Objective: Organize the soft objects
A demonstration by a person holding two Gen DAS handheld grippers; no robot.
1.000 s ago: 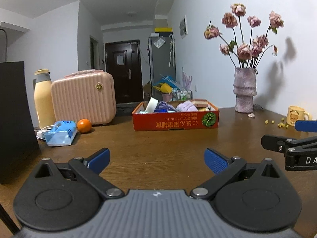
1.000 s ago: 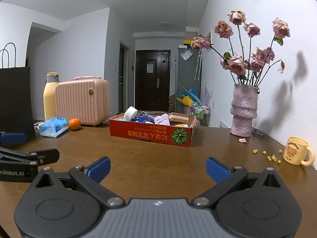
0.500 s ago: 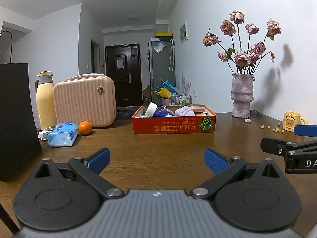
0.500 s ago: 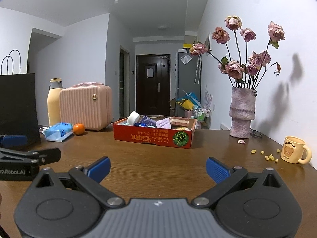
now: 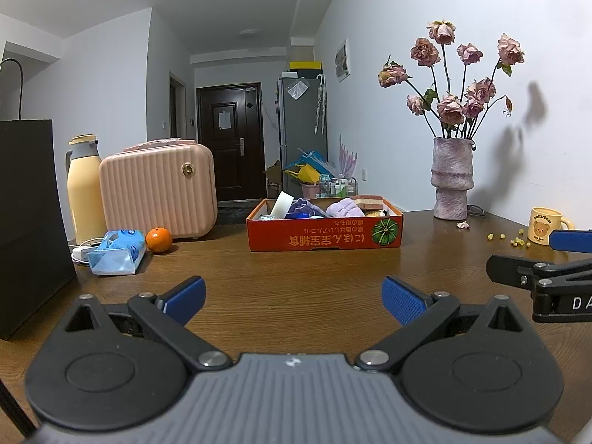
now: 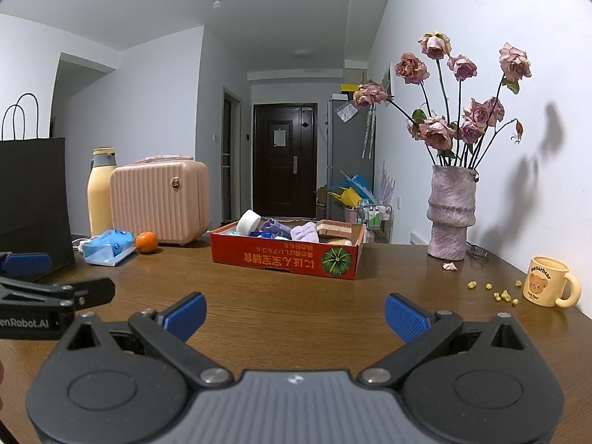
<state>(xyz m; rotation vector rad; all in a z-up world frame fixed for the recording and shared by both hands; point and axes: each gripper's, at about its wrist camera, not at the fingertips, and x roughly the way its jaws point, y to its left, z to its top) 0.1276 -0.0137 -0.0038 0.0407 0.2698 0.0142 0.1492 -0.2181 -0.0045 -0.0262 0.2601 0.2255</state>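
A shallow red cardboard box (image 5: 325, 236) (image 6: 285, 258) stands mid-table, well ahead of both grippers. Inside lie soft things: a lilac cloth (image 5: 346, 208) (image 6: 305, 232), a purple bundle (image 5: 302, 208), a white roll (image 5: 280, 203) (image 6: 247, 221) and a layered sponge (image 5: 372, 201) (image 6: 334, 227). A blue tissue pack (image 5: 117, 252) (image 6: 106, 247) lies on the table to the left. My left gripper (image 5: 293, 298) is open over bare wood with nothing between its blue pads. My right gripper (image 6: 295, 315) is open too, holding nothing. Each gripper shows at the edge of the other's view.
On the brown table (image 5: 296, 273): a pink case (image 5: 157, 191), yellow flask (image 5: 86, 188), orange (image 5: 158, 240) and black paper bag (image 5: 31, 222) at left; a vase of dried roses (image 5: 452, 177), bear mug (image 6: 548, 281) and yellow crumbs (image 6: 497, 292) at right.
Both cameras have tilted or risen a little, so the box and table items sit lower in view and look slightly farther. Both grippers stay open; nothing was picked up.
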